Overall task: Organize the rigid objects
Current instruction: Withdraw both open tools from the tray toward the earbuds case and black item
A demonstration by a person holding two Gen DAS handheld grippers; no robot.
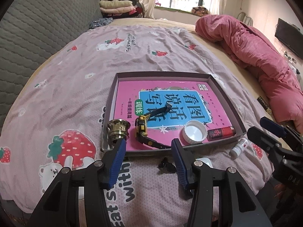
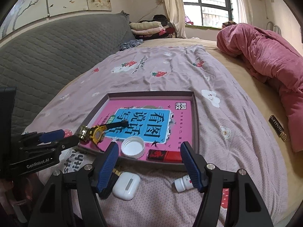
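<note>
The right claw [image 2: 149, 162] stands wide and empty above the bed, near the tray's front wall. Just below it lie a white earbud case [image 2: 126, 188] and a small white pill bottle [image 2: 183, 183], the bottle's long axis pointing roughly sideways across the claw. The left claw [image 1: 148, 157], half-open, hovers empty beside a brass knob [image 1: 118, 128] at the shallow grey tray [image 1: 223, 94].

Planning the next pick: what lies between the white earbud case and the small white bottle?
Only bare printed bedsheet separates the earbud case from the bottle, as the right wrist view shows.
</note>
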